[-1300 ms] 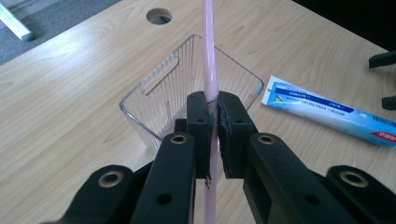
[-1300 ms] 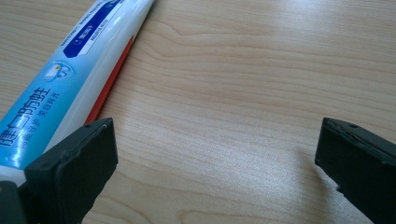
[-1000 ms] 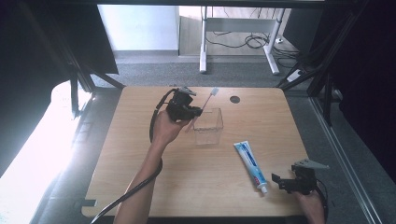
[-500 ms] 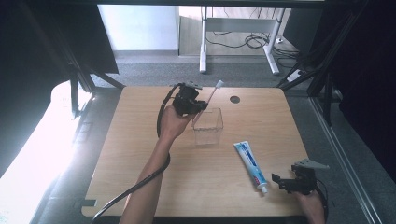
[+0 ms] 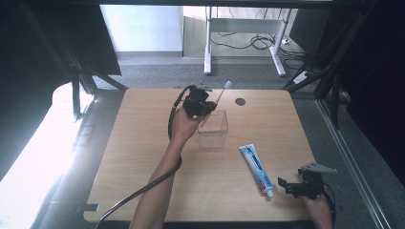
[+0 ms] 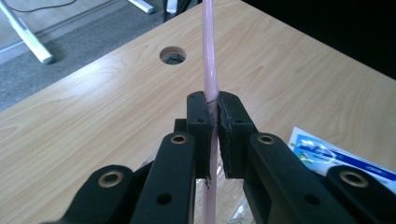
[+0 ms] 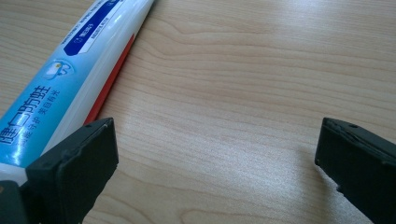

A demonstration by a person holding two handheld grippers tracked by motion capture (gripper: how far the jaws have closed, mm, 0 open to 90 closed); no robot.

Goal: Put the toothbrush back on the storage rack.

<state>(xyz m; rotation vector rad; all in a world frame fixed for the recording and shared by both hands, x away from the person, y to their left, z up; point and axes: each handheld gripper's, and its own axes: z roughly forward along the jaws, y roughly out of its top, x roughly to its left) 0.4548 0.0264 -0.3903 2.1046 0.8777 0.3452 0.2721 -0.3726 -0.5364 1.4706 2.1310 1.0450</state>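
Toothbrush (image 6: 208, 65) — light, stiff, slick pink plastic — is sitting pinched mid-handle in the left gripper (image 6: 213, 122), slanting over the clear box (image 5: 213, 130); gripping the handle seems safest. Right gripper (image 7: 215, 154) is resting with jaws wide, nothing between them, just beside the toothpaste tube (image 7: 74, 70).

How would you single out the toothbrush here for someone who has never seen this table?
On the light wooden table, find the clear square container near the far middle. Just above its far left corner, the left gripper clamps the toothbrush, a thin pale pink stick slanting upward, unlike the flat blue-and-white toothpaste tube lying nearer the right gripper.
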